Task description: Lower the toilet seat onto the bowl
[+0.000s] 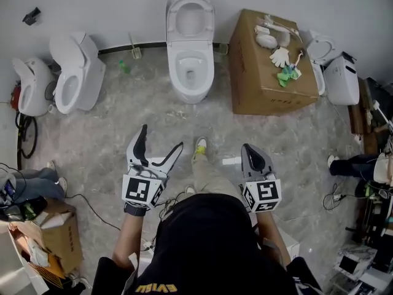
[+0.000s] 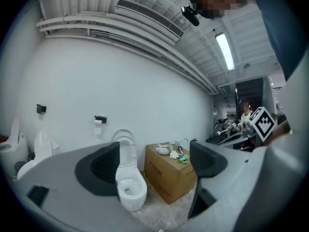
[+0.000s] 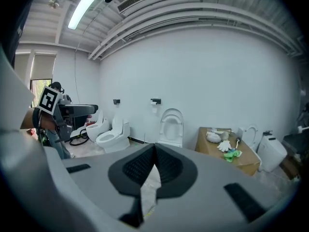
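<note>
A white toilet [image 1: 191, 66] stands against the far wall, and its seat [image 1: 191, 14] is raised upright against the wall above the bowl. My left gripper [image 1: 163, 137] is open and empty, well short of the toilet over the floor. My right gripper [image 1: 247, 147] is shut with nothing held, also far back from the bowl. In the left gripper view the toilet [image 2: 129, 190] shows between the spread pads, with its seat [image 2: 124, 144] up. The right gripper view shows my right gripper [image 3: 154, 150] with pads together, and the raised seat [image 3: 172, 127] beyond them.
A cardboard box [image 1: 249, 72] carrying a white glove [image 1: 279, 56] and small items stands right of the toilet. Two more toilets [image 1: 77, 72] stand at the left and another [image 1: 336, 75] at the right. A box [image 1: 61, 238] and cables lie lower left. Bystanders' legs show at both edges.
</note>
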Tool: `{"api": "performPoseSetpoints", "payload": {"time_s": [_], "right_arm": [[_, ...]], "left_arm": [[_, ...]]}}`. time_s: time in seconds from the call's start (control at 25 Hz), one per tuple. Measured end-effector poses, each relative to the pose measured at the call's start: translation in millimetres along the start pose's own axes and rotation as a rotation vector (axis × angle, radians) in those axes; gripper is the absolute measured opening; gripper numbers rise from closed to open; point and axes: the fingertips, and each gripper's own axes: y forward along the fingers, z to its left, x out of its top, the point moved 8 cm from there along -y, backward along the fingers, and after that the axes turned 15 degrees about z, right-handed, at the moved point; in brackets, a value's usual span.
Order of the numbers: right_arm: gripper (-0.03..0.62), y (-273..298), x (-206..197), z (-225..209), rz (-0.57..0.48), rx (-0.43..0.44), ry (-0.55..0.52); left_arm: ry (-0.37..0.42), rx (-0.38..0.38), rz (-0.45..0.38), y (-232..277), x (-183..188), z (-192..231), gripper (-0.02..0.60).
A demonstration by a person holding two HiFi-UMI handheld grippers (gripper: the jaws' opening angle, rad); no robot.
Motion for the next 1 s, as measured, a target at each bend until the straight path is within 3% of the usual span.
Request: {"api": "performPoseSetpoints", "payload": {"time_s": [0.52,0.84,1.0], "right_arm": [[-0.005,184,118,-94,0.019,0.106,0.042],[-0.005,238,152,-151,0.046,0.12,0.082],[-0.005,257,157,-156,0.061,0.124,0.078]], "left_arm": [[0.024,0.011,0.199,175,52,56,0.465],[0.044,0.033,0.192,255,92,85,0.464],[0.076,0.034,0.174,282,104,102,0.463]]}}
